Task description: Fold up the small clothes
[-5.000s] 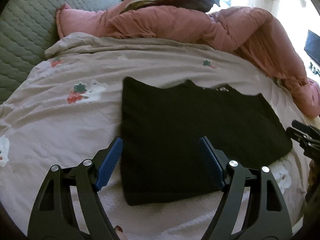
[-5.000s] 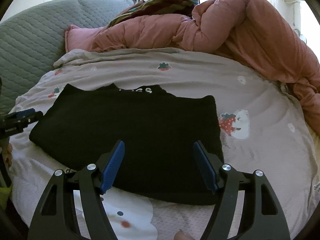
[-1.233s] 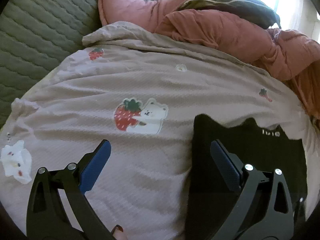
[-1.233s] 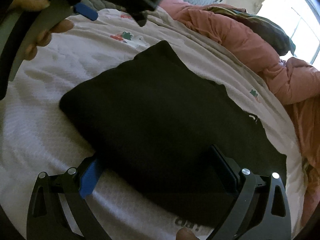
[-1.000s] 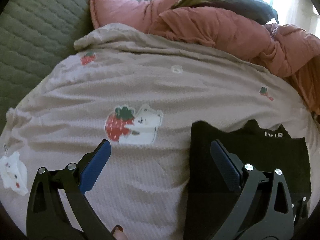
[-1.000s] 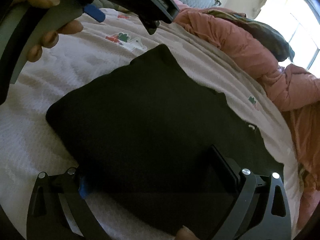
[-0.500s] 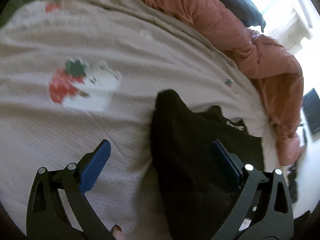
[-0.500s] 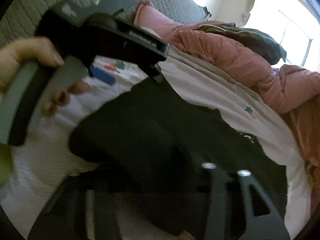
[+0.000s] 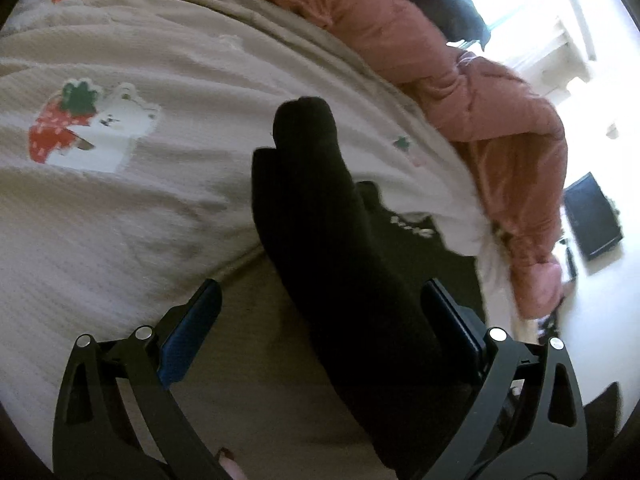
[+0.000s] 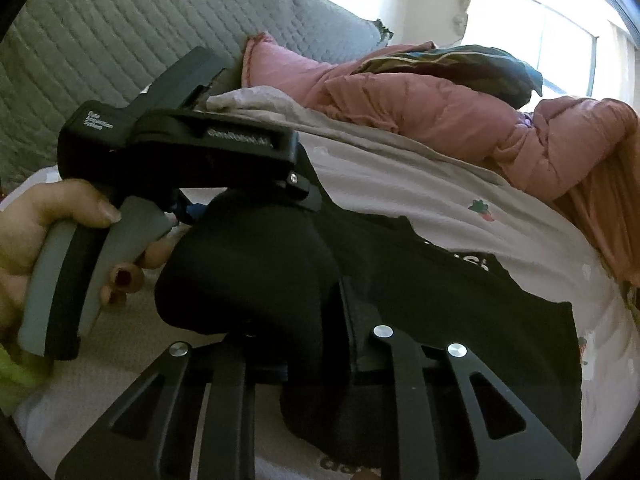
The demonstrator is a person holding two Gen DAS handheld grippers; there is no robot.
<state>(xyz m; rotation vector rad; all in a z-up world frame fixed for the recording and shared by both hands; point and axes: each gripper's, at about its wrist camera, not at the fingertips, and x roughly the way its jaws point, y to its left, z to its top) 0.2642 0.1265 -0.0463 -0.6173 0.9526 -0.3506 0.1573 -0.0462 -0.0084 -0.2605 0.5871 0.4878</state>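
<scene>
The black top [image 10: 460, 312] lay half-folded on the bed, on the bedspread [image 9: 120, 208] printed with strawberries and bears. A second before, it had lain flat; now its near left edge was gathered into a hump and lifted off the cover, standing up as a dark ridge in my left view. I judged that the next fold, carrying that side across the rest, had begun.

My right tongs [image 10: 316, 356] had just been closing and now pinched a bunch of the black fabric between them, nearly shut. My left tongs [image 9: 320, 340] stood wide open, the raised ridge passing between the pads [image 9: 188, 344] without either seeming to press on it. My left hand [image 10: 60, 248] held its handle just beside the hump.

Beyond, a pink duvet [image 10: 460, 120] was heaped against the grey quilted headboard [image 10: 120, 40].
</scene>
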